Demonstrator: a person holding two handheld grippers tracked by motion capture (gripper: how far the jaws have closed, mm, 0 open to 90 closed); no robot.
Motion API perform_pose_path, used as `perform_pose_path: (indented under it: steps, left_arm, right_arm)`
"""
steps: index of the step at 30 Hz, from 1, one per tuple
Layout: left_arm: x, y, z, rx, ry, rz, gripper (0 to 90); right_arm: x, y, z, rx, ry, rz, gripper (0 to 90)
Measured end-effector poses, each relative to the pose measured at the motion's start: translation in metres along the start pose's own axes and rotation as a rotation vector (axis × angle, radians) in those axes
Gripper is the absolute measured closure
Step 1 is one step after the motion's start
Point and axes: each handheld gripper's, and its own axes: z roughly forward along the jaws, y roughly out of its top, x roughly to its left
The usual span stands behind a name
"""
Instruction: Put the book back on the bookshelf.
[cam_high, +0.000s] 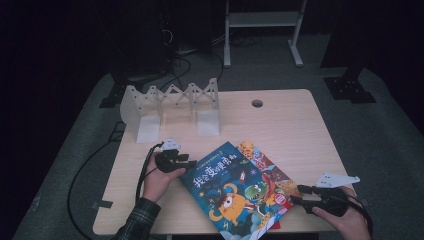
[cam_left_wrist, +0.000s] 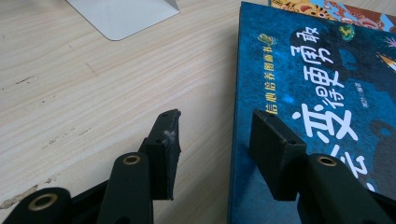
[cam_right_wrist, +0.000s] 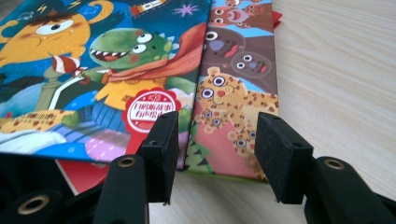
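A blue picture book (cam_high: 230, 190) with cartoon monsters lies on top of a second, orange-brown picture book (cam_high: 267, 172) near the table's front. My left gripper (cam_high: 187, 164) is open at the blue book's (cam_left_wrist: 322, 93) left edge, one jaw over the cover, the other over bare wood. My right gripper (cam_high: 299, 195) is open at the books' right corner. In the right gripper view its jaws straddle the lower book's (cam_right_wrist: 233, 107) near edge, beside the blue book (cam_right_wrist: 102, 60). Nothing is held.
A white expandable book rack (cam_high: 170, 107) stands at the table's (cam_high: 290, 130) back left; its foot (cam_left_wrist: 123, 14) shows in the left gripper view. A cable hole (cam_high: 257, 103) sits at the back. A red sheet (cam_right_wrist: 79, 172) peeks from under the books.
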Motion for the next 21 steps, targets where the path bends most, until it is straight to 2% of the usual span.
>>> perform_pose_path:
  steps: [7,12,21]
  left_arm:
    - [0.0007,0.0003,0.0006,0.0,-0.001,-0.003,52.5]
    - [0.0002,0.0002,0.0008,-0.002,0.001,-0.002,52.7]
    - [0.0012,-0.0011,-0.0019,0.003,0.001,-0.003,52.0]
  right_arm:
    - [0.0042,-0.005,-0.0043,0.003,0.006,-0.007,47.6]
    - [0.0065,-0.0088,-0.0048,0.019,-0.007,-0.021,47.2]
    - [0.0048,-0.0019,0.0,-0.001,-0.036,-0.036,48.0]
